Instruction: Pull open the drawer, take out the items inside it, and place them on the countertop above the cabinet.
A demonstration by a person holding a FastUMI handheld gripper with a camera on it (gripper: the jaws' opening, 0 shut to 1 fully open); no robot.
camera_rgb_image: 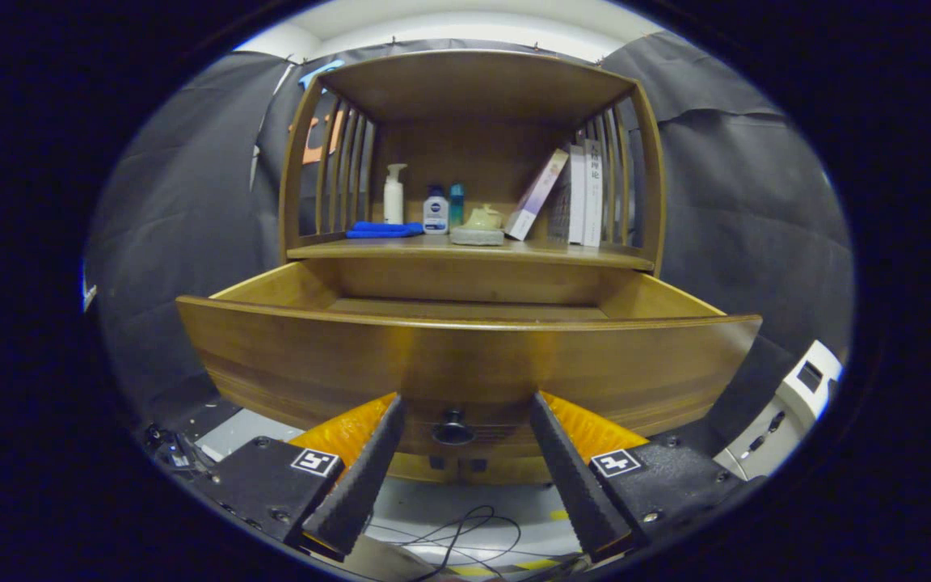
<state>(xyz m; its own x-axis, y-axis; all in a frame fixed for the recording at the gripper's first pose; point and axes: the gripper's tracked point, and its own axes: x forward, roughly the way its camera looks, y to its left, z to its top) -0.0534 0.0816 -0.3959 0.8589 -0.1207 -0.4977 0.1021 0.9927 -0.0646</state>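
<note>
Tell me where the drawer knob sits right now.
In the gripper view, the drawer knob sits low on the pulled-out drawer front, between the open claw's fingers, untouched.

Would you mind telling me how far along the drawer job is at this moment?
Done: the drawer is pulled out from the cabinet. In hand: nothing is gripped; the gripper is open, its fingers either side of the knob without pressing it. Left: taking out the items and setting them on the countertop, where bottles, a blue cloth and books already sit. The drawer's inside is hidden behind its front.
</note>
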